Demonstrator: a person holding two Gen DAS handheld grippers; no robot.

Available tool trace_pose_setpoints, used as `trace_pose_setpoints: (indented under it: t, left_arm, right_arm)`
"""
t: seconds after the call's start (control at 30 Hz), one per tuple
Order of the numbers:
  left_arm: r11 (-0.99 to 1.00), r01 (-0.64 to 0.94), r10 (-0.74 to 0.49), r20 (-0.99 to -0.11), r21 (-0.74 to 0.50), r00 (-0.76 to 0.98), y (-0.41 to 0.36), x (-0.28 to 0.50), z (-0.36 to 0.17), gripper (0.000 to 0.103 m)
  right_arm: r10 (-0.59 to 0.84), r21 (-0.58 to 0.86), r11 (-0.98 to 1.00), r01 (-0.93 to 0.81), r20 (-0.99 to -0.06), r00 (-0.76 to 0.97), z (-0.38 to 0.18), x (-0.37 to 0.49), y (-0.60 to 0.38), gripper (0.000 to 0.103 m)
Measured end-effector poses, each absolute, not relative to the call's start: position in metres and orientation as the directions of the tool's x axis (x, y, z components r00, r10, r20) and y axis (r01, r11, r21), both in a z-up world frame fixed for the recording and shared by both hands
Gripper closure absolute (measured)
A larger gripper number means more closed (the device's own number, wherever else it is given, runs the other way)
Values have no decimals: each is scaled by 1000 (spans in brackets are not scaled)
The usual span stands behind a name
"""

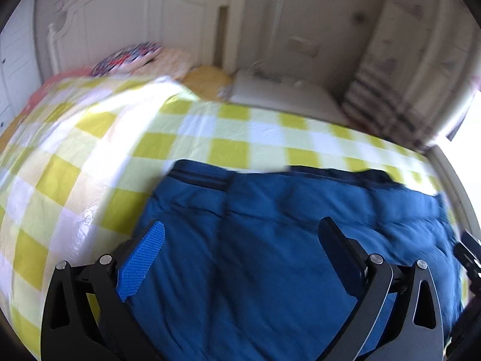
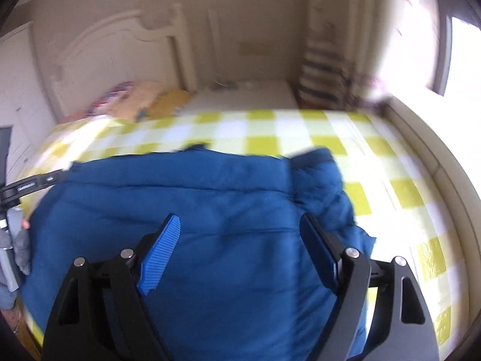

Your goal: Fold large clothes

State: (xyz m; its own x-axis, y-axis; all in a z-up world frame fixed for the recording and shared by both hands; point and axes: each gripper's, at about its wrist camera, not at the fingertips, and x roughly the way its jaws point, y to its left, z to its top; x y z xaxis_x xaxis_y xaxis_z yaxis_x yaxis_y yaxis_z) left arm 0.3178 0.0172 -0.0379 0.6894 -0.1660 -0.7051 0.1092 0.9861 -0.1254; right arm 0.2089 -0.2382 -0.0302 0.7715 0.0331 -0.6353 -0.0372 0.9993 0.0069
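On a yellow-checked bed (image 1: 210,126), my left gripper (image 1: 240,249) and right gripper (image 2: 240,240), jaws spread and empty, hover over the blue padded jacket (image 2: 186,198), seemingly soft, bulky, slippery, best pinched at its hem.

Bare checked bedspread (image 1: 192,126) lies open beyond the jacket (image 1: 270,240); pillows (image 1: 168,60) crowd the headboard (image 1: 126,18).

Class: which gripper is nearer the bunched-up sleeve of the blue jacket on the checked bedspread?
Right. The right gripper hangs open over the blue jacket with the bunched sleeve just beyond its right jaw. The left gripper hangs open over the jacket's opposite half.
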Motion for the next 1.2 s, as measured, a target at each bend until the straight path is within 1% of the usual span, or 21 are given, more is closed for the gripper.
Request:
trace_pose_setpoints:
  t: [0.07, 0.13, 0.17, 0.2, 0.23, 0.27, 0.37, 0.47, 0.53, 0.6, 0.67, 0.7, 0.73, 0.77, 0.8, 0.9, 1.0, 1.03, 1.1, 1.17, 1.2]
  left_arm:
    - [986, 162, -136, -681, -27, 719, -10, 293, -33, 5]
    - [974, 193, -54, -709, 118, 704, -39, 283, -52, 5]
    - [964, 203, -15, -733, 169, 680, -49, 285, -67, 4]
    - [961, 207, -4, -744, 181, 669, -53, 287, -83, 4]
    - [969, 199, -29, -734, 146, 679, -48, 287, -85, 4]
    - [978, 195, -75, -738, 78, 671, -39, 288, -84, 4]
    - [978, 208, -143, -744, -6, 653, -28, 291, -84, 4]
    - [980, 196, -148, -736, -21, 661, -19, 286, -77, 4]
    - [986, 163, -140, -702, -35, 698, -4, 275, -69, 4]
    - [992, 125, -116, -679, -35, 725, 17, 269, -64, 4]
    - [997, 68, -69, -692, -29, 719, 38, 272, -70, 5]
    - [997, 56, -81, -704, -59, 706, 48, 274, -74, 5]
    - [989, 50, -137, -713, -142, 688, 60, 277, -81, 5]
    - [982, 48, -166, -702, -185, 692, 66, 278, -83, 5]
    - [982, 49, -166, -699, -185, 696, 65, 278, -83, 5]
    - [992, 57, -124, -718, -116, 685, 53, 283, -85, 5]
    - [985, 58, -156, -707, -161, 689, 59, 282, -84, 5]
    - [984, 50, -156, -702, -170, 695, 65, 277, -82, 5]
    - [986, 25, -134, -682, -168, 719, 66, 262, -73, 5]
    - [980, 73, -179, -649, -188, 739, 56, 240, -61, 5]
    - [981, 101, -185, -643, -165, 744, 45, 230, -58, 5]
  right_arm:
    - [42, -90, 987, -132, -652, 757, -31, 203, -201, 15]
    - [6, -190, 959, -210, -727, 687, -58, 208, -165, 15]
    - [-23, -225, 952, -209, -731, 682, -73, 210, -157, 14]
    - [-24, -222, 957, -187, -701, 713, -79, 208, -158, 11]
    - [-13, -199, 964, -175, -694, 720, -81, 208, -162, 7]
    - [10, -161, 972, -171, -699, 715, -83, 207, -168, 7]
    - [38, -118, 978, -171, -706, 707, -84, 206, -175, 7]
    - [6, -111, 987, -114, -690, 724, -72, 196, -192, 8]
    - [-19, -89, 994, -55, -666, 745, -65, 182, -218, 8]
    - [-57, -61, 998, 21, -673, 738, -66, 179, -251, 8]
    - [-44, 30, 996, 88, -689, 723, -75, 176, -287, 7]
    - [1, 102, 990, 96, -687, 727, -81, 174, -303, 7]
    - [55, 168, 982, 81, -674, 736, -87, 172, -313, 7]
    - [86, 205, 976, 69, -661, 746, -91, 170, -318, 7]
    - [79, 198, 978, 71, -659, 748, -92, 170, -318, 7]
    - [38, 141, 987, 78, -673, 739, -92, 172, -310, 7]
    - [44, 160, 983, 87, -674, 738, -91, 169, -312, 7]
    - [1, 126, 986, 113, -673, 740, -86, 164, -308, 7]
    - [-5, 103, 990, 94, -646, 763, -77, 153, -290, 9]
    - [16, 71, 997, 33, -604, 797, -66, 139, -266, 9]
    - [25, 37, 999, -4, -593, 805, -62, 132, -251, 9]
